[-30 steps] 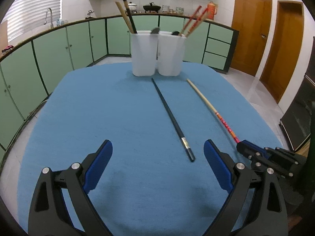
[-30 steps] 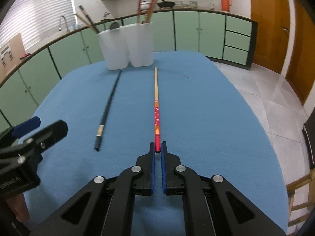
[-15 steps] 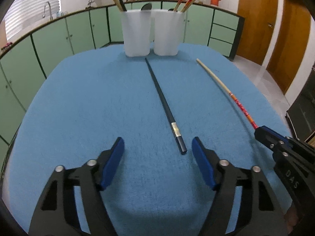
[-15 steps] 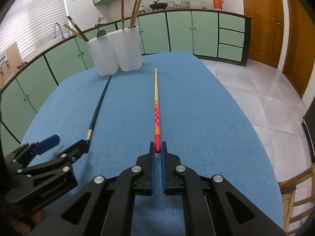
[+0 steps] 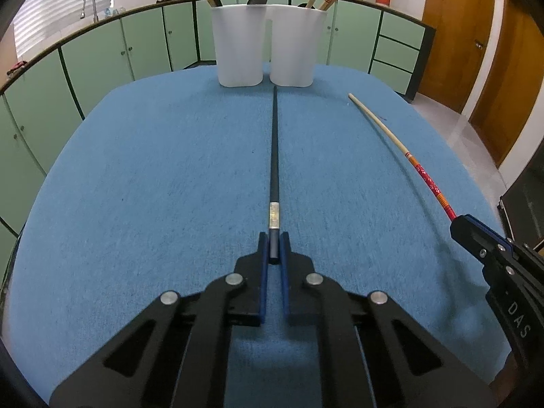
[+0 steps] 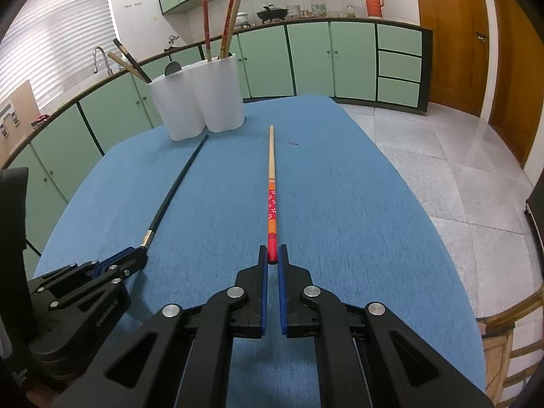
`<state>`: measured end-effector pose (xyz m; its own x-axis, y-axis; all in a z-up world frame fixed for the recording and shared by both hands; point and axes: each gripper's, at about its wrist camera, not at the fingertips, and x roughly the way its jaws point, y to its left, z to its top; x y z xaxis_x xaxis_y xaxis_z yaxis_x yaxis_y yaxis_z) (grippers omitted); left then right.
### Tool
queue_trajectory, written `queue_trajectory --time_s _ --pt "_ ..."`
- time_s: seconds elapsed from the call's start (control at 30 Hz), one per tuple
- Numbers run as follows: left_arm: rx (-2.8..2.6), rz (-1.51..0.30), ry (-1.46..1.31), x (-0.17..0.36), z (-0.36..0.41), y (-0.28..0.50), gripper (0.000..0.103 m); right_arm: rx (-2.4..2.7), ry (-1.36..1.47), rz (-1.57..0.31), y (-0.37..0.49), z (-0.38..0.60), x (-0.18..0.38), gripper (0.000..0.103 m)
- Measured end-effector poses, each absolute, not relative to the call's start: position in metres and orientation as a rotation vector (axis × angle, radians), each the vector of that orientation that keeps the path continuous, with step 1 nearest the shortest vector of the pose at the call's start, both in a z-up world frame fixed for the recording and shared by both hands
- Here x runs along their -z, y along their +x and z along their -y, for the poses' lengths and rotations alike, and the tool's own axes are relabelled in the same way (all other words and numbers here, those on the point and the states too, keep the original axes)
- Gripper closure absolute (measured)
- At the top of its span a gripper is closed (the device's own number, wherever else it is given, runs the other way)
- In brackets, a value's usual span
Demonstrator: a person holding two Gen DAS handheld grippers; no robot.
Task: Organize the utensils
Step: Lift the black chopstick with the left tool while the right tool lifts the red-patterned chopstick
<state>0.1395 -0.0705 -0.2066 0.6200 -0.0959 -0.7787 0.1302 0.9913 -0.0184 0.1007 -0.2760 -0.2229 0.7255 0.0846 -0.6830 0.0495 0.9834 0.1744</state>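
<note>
Black chopstick [image 5: 274, 156] nipped at its butt by the left gripper [image 5: 273, 251], right gripper [image 6: 272, 257] clamped on the red chopstick [image 6: 271, 183], both shafts running toward the far-edge cups [image 5: 265, 47].

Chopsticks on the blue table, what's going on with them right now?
A person works two handheld grippers. The left gripper has just been closing and now pinches the end of the long black chopstick. The right gripper is shut on the red end of the wooden chopstick. Both sticks lie on the blue tablecloth, pointing toward two white plastic holders already holding other utensils.
</note>
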Motion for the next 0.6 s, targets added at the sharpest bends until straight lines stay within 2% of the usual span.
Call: queue_trajectory --time_s 0.2,0.6 --pt "0.134 -0.848 0.086 0.193 0.067 0.130 0.097 -0.016 0.142 -0.735 0.098 0.272 0.212 0.097" --pt "0.128 -0.659 0.094 0.122 0.051 0.109 0.097 -0.045 0.080 -0.627 0.095 0.267 0.160 0.097"
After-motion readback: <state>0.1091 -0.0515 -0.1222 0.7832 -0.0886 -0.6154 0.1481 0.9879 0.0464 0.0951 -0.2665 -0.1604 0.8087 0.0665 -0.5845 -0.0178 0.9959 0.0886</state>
